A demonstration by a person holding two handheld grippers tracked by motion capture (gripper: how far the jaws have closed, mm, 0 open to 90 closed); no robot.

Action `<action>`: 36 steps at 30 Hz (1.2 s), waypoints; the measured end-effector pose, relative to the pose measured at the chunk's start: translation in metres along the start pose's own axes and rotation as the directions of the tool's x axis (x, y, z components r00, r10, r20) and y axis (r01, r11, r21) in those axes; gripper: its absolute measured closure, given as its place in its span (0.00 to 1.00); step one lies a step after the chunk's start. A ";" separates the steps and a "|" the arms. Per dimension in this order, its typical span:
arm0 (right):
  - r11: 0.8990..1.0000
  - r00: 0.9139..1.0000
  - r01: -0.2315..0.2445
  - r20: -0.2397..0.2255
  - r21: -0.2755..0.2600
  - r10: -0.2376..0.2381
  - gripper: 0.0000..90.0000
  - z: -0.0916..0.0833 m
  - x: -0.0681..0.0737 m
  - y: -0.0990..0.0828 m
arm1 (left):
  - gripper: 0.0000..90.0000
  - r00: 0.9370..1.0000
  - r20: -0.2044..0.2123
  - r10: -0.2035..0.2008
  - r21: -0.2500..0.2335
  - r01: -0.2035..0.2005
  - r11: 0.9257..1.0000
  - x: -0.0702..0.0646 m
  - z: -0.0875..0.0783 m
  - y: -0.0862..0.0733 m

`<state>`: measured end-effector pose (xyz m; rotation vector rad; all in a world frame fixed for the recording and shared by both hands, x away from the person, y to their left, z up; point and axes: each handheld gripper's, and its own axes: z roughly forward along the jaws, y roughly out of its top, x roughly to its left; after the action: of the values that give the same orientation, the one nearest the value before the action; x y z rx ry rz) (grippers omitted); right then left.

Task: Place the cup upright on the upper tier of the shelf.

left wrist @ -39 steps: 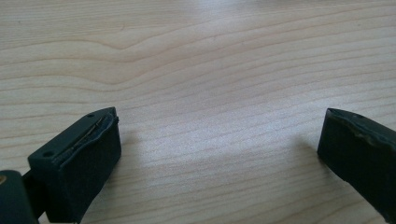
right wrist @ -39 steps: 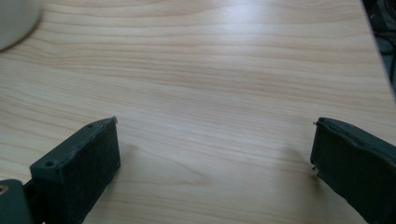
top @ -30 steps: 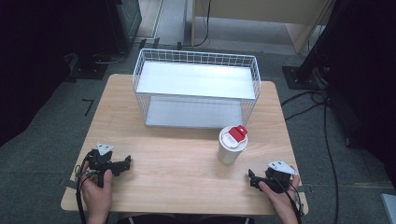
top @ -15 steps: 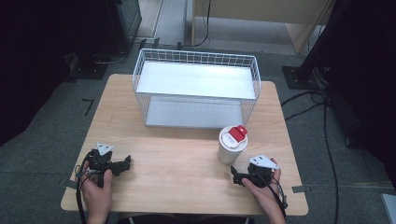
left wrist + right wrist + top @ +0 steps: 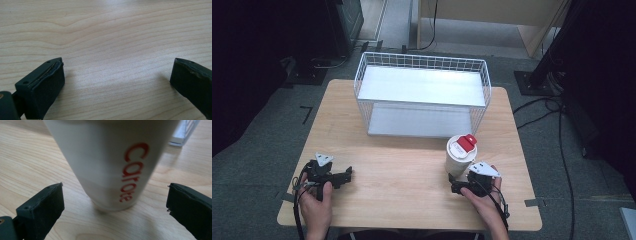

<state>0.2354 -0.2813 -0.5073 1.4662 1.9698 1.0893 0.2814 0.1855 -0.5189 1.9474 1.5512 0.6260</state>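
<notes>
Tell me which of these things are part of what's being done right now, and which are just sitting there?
In use:
- white paper cup with red lettering, upright on the wooden table
- right gripper, jaws open either side of the cup's base

Just there:
- white wire basket
- left gripper, open over bare wood

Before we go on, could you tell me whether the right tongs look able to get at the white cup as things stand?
Probably yes: the right tongs stand open, the white cup upright just ahead, only bare table between.
</notes>
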 end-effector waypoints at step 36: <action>0.973 0.997 -0.042 0.046 -0.228 0.054 0.06 0.004 0.013 0.034 | 0.00 1.000 0.000 0.000 0.000 0.000 1.000 0.000 0.000 0.000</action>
<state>0.2537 -0.2632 -0.4811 1.4104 1.7183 1.2392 0.2815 0.1855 -0.5189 1.9468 1.5512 0.6260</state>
